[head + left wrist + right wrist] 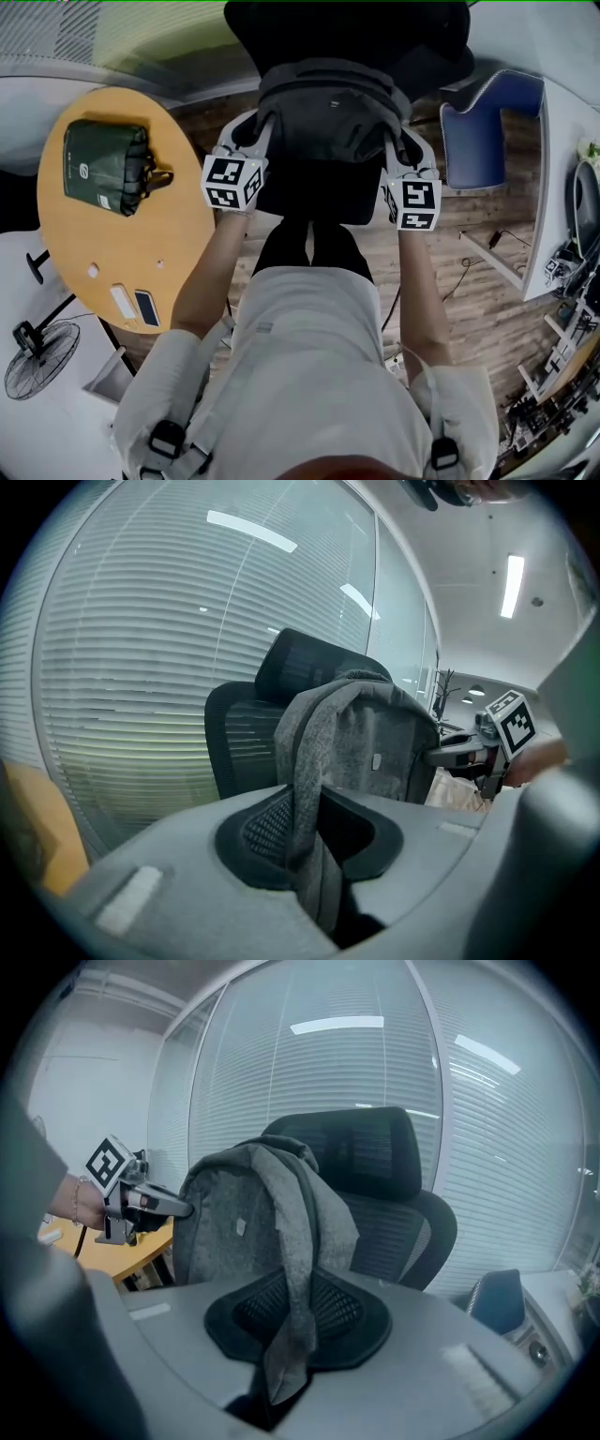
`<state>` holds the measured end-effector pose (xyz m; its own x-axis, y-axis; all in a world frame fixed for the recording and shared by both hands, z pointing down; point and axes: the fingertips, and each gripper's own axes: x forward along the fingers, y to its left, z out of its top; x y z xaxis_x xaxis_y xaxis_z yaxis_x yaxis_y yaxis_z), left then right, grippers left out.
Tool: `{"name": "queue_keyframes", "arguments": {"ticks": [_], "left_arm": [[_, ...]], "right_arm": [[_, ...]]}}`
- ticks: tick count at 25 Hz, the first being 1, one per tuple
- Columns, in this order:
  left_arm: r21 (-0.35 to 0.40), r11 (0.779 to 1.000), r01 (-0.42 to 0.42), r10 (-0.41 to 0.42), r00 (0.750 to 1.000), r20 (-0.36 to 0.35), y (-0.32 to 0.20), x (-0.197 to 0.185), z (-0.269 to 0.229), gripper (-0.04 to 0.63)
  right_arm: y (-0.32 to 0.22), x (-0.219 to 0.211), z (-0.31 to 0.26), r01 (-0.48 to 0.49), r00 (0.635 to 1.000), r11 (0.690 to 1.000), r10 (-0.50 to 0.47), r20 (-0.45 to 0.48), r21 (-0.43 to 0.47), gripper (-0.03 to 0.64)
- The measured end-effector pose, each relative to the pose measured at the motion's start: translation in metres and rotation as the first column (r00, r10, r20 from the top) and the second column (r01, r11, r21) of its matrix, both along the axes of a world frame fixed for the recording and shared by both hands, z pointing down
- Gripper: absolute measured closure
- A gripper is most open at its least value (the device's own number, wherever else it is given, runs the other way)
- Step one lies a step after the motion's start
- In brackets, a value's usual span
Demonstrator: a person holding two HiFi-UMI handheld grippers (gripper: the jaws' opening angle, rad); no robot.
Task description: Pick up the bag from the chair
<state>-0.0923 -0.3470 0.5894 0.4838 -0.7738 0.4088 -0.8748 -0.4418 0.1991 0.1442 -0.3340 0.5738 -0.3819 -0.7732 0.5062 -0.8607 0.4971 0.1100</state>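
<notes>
Now left gripper (pixel 314 850) and right gripper (pixel 286 1335) each clamp a strap (pixel 305 761) of the grey, perhaps felt, bag (pixel 328 112).

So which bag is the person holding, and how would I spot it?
Find the black office chair at the top of the head view. In front of it is the grey fabric bag, one strap clamped by the left gripper, one by the right gripper. Unlike the green bag on the round wooden table, it is grey and held.
</notes>
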Motion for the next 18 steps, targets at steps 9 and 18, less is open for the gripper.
{"name": "queue_keyframes", "arguments": {"ticks": [9, 18], "left_arm": [[0.047, 0.999, 0.008, -0.007, 1.0, -0.027, 0.012, 0.004, -0.051, 0.535], [0.105, 0.994, 0.012, -0.008, 0.999, -0.045, 0.025, 0.005, -0.105, 0.535]], "right_arm": [[0.008, 0.004, -0.052, 0.001, 1.0, 0.999, -0.002, 0.017, 0.046, 0.56], [0.02, 0.005, -0.104, -0.002, 0.999, 0.996, -0.001, 0.035, 0.085, 0.56]]}}
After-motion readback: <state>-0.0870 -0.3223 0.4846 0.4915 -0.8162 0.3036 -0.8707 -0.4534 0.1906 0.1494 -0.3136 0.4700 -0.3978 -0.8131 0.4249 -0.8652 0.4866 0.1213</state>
